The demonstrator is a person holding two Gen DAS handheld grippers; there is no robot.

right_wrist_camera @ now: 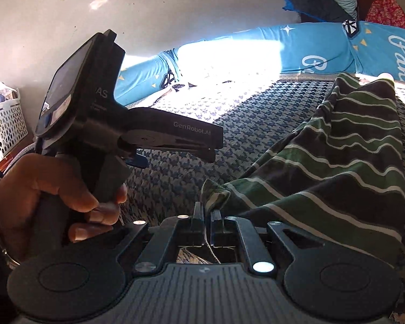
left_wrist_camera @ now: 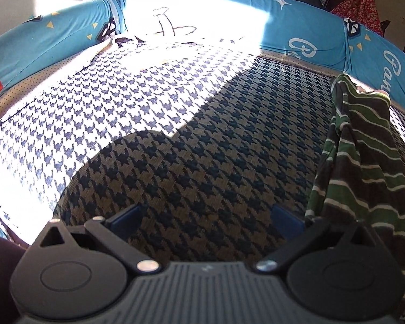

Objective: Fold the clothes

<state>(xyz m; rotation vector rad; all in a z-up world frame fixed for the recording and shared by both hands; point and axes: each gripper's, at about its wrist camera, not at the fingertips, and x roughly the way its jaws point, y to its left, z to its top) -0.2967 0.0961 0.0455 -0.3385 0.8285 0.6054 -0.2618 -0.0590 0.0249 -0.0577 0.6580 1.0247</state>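
On the bed (left_wrist_camera: 197,162), the striped shirt (right_wrist_camera: 337,162) lies rumpled at the right, its near corner pinched in the right tongs (right_wrist_camera: 206,216). Left tongs (left_wrist_camera: 206,216) stand wide, empty. Soft, light, floppy cloth; best taken by corners or hems.

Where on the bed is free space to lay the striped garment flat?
The houndstooth cover lies bare from the left gripper up to the blue bolster. The right side is crowded: the striped garment, pinched by the right gripper, drapes there.
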